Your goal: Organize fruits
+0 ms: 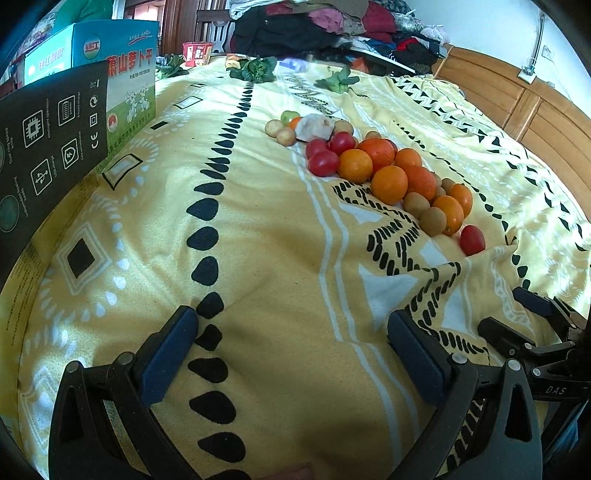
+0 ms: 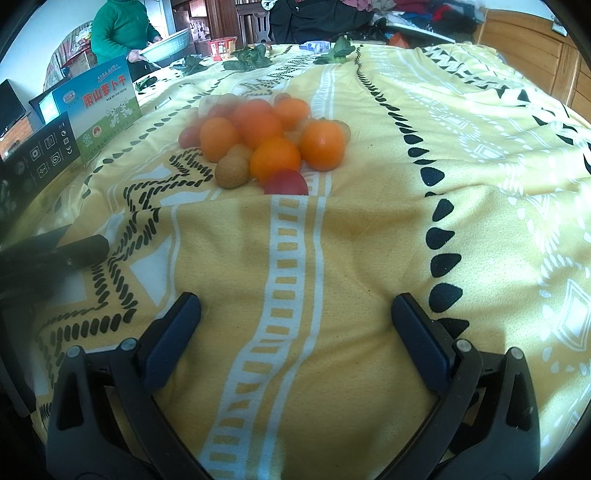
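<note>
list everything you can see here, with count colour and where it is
oranges: several, orange, middle of the fruit row
tomatoes: at least four, red, one alone at the near end
kiwis: several, brown, near end
potatoes: a few, tan, far end
leafy greens: several bunches, green, far edge
boxes: two, blue-green and black, left side
blanket: one, yellow patterned, under everything
bystander: one, green top, holding a basin, background
left gripper: open, empty
right gripper: open, empty

My left gripper point(image 1: 291, 332) and right gripper point(image 2: 295, 321) share one build: black plastic frames with triangular cut-outs, silver rivets at the joints and dark blue pads point(image 2: 173, 341) lining the fingers; white "DAS" lettering point(image 1: 556, 390) marks one.
</note>
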### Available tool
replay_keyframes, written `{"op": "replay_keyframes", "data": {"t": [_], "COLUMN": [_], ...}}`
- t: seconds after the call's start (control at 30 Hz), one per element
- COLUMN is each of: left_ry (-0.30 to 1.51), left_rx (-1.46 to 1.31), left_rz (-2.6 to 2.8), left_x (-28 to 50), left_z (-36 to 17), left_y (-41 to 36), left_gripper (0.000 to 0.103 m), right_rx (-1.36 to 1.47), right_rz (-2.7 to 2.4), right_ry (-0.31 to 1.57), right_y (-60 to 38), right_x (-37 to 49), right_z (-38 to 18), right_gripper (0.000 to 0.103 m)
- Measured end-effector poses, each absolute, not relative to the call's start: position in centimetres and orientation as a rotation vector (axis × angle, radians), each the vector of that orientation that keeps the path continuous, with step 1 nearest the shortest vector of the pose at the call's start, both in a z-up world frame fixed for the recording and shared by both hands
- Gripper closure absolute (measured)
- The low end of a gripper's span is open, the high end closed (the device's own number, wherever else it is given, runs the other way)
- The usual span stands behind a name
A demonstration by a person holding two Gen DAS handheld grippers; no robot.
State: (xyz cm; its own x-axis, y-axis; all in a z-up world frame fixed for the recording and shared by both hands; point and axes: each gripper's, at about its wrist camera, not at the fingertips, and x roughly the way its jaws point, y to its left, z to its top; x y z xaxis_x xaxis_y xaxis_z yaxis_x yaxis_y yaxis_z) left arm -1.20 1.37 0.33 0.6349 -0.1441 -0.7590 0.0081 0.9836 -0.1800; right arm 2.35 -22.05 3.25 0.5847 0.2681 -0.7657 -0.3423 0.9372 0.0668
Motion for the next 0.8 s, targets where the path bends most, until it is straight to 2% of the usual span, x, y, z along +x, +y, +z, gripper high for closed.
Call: {"op": "replay_keyframes", "data": {"t": [0.8], "left_ry": [0.899], "left_rx": [-0.107], "left_rz": [-0.060], "left_x": [-1.09], "left_z": [0.15], "left_y": [0.72], "left_gripper": [0.000], "right_rx": [-0.091], "right_rz": [0.357], "right_ry": [0.875], "right_y": [-22.05], "right_x": [2.39], "right_z": [3.27], "right_gripper": [0.000]}}
